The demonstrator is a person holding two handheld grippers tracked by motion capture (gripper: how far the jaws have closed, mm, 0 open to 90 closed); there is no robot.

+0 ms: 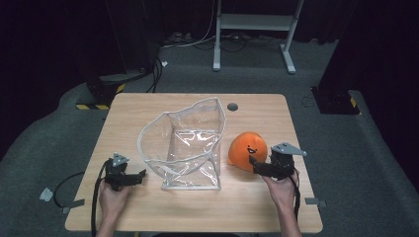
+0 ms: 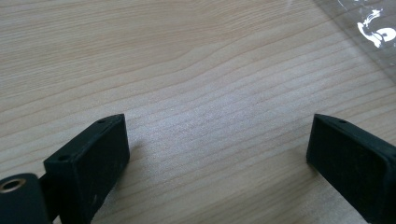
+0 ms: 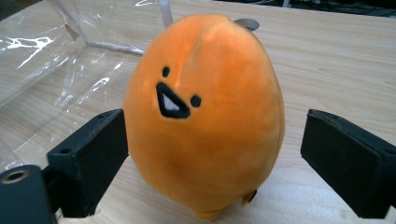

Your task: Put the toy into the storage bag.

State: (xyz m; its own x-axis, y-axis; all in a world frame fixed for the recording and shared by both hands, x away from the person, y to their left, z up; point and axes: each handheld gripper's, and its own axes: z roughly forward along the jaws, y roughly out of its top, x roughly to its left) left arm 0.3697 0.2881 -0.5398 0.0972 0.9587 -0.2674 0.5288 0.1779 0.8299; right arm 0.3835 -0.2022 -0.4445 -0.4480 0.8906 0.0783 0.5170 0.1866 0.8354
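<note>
high view: clear bag [image 1: 190,145] just left of orange plush [image 1: 246,150].

Both grippers low over the table, jaws apart.

Left gripper [image 1: 140,175] sits at bottom-left, held by the left hand [image 1: 112,195], forearm coming in from the lower edge; jaws wide, nothing btwn them, tips pointing right. Right gripper [image 1: 253,163] sits at the right, gripped by the right hand [image 1: 281,186]; jaws spread wide, tips pointing left, pads w/ gaps either side.
</note>
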